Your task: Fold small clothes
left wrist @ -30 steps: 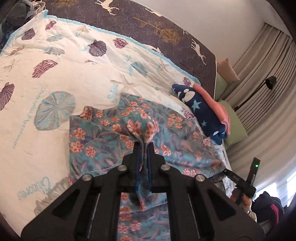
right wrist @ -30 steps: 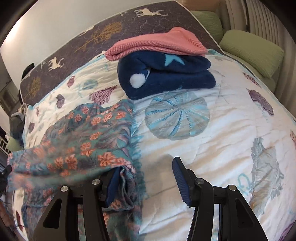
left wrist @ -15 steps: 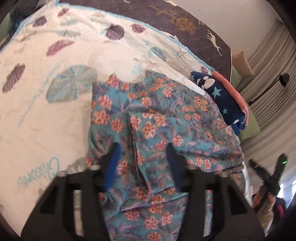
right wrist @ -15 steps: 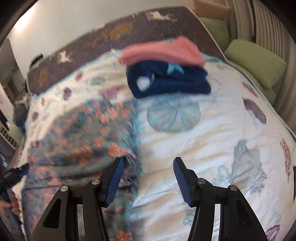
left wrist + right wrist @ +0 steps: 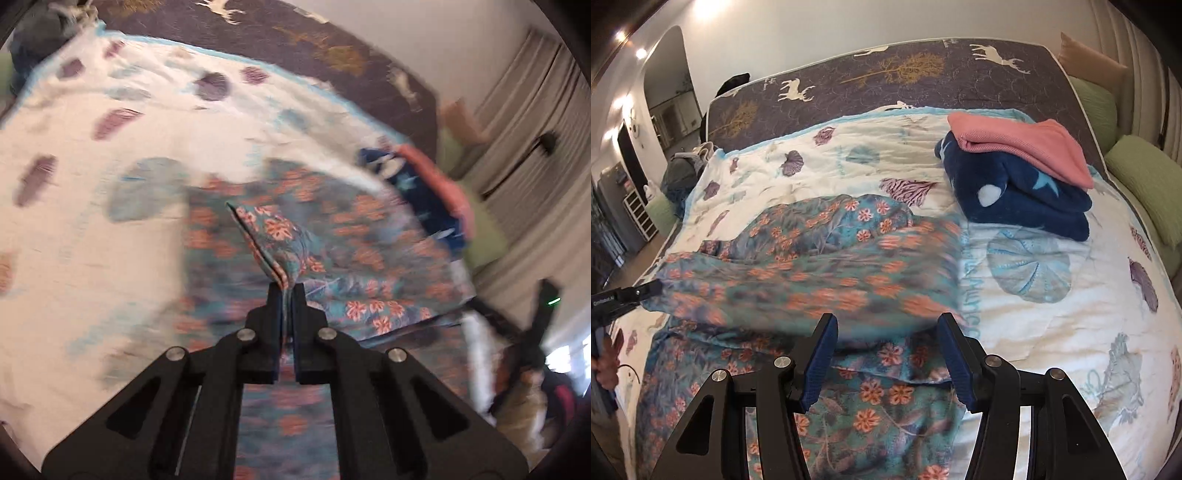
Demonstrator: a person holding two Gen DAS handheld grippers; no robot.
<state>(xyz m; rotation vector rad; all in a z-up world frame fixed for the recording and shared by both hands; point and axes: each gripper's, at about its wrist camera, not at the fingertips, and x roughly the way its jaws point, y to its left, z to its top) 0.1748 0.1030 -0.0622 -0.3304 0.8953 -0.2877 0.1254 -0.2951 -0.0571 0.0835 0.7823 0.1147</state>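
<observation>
A teal garment with orange flowers (image 5: 820, 273) lies spread on the white seashell bedspread (image 5: 1052, 325). My left gripper (image 5: 286, 291) is shut on a pinched fold of the floral garment (image 5: 273, 240) and holds that fold lifted. In the right wrist view the left gripper's tip (image 5: 639, 291) shows at the garment's left edge. My right gripper (image 5: 886, 354) is open and empty, hovering just above the garment's near part. Parts of the cloth are motion-blurred.
A folded navy star blanket (image 5: 1023, 199) with a folded pink cloth (image 5: 1027, 144) on top lies at the bed's far right. Green pillows (image 5: 1145, 181) line the right edge. A dark deer-print mattress (image 5: 905, 77) shows beyond the bedspread.
My left gripper opened half a second ago, then shut again on a fold of the floral garment and lifted it. My right gripper stayed open and pulled back over the garment.
</observation>
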